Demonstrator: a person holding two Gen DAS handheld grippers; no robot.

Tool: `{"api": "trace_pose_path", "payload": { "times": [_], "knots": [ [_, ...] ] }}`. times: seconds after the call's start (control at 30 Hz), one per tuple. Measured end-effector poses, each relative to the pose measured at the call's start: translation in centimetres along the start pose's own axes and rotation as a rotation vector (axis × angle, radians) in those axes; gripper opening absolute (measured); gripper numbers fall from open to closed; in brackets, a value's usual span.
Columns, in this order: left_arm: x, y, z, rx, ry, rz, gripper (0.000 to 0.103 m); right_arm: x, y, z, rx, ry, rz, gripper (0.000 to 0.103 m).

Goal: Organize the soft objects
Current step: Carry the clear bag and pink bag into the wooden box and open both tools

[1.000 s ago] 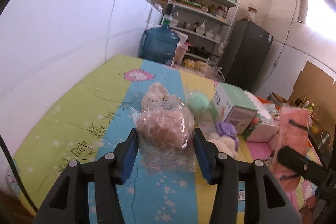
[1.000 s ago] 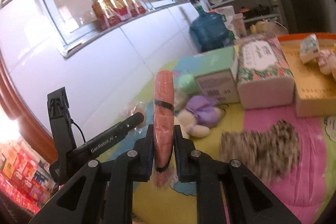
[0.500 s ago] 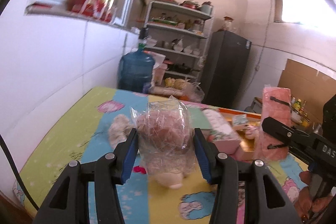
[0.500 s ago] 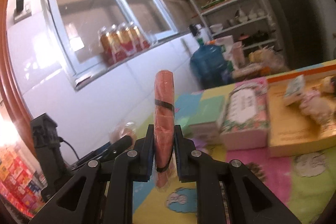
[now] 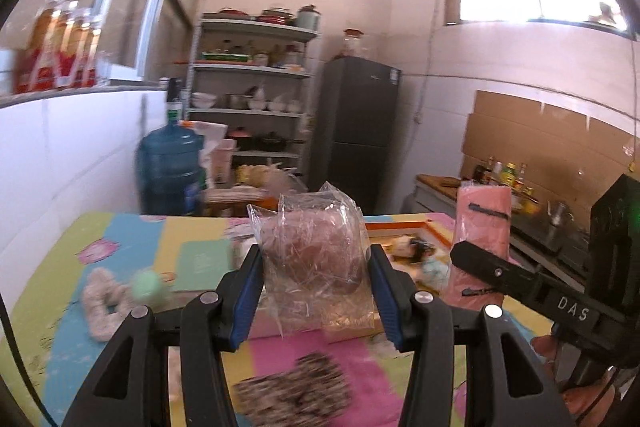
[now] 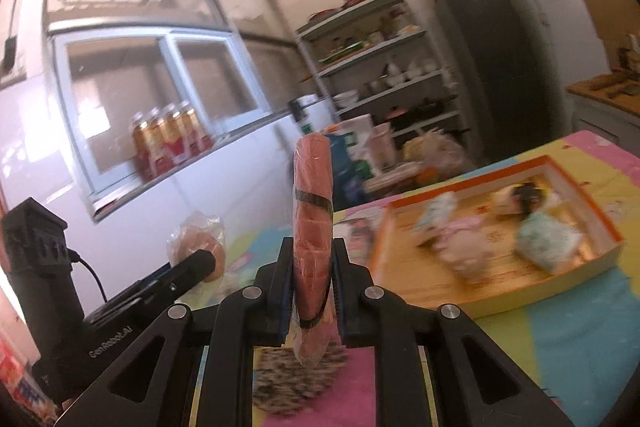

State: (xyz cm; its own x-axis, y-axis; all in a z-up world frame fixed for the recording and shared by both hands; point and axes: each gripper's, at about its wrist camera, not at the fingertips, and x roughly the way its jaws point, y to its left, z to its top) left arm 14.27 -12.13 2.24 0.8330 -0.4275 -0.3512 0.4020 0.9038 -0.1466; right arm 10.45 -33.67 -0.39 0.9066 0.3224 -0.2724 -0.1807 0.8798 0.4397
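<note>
My left gripper point(image 5: 316, 257) is shut on a clear plastic bag holding a brownish soft toy point(image 5: 312, 227), lifted above the colourful mat point(image 5: 120, 235). My right gripper point(image 6: 312, 251) is shut on an upright pink rolled cloth point(image 6: 312, 195) wrapped in plastic with a black band. In the left wrist view that roll point(image 5: 482, 227) and the right gripper point(image 5: 476, 259) stand at the right. In the right wrist view the left gripper point(image 6: 200, 263) and its bagged toy point(image 6: 198, 235) show at the left. An orange-rimmed shallow box point(image 6: 472, 179) with several soft toys lies ahead on the right.
A speckled furry cloth point(image 6: 296, 379) lies on the mat just below the grippers. A green ball point(image 5: 148, 285) and a whitish knitted piece point(image 5: 102, 303) lie at the left. Behind the mat stand a blue water jug point(image 5: 170, 171), a shelf rack point(image 5: 248, 87) and a dark fridge point(image 5: 356, 131).
Both grippers have risen and swung to the right with their loads still held. The tissue boxes and purple toy have left view, and the orange-rimmed box now lies ahead.
</note>
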Motion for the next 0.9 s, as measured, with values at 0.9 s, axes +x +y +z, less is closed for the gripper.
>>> {"api": "trace_pose_path", "payload": {
  "times": [0.9],
  "knots": [
    [15.1, -6.5, -2.2, -0.039, 0.225, 0.03, 0.052, 4.5, -13.4, 3.7, 0.118, 0.077, -0.136, 0.018]
  ]
}}
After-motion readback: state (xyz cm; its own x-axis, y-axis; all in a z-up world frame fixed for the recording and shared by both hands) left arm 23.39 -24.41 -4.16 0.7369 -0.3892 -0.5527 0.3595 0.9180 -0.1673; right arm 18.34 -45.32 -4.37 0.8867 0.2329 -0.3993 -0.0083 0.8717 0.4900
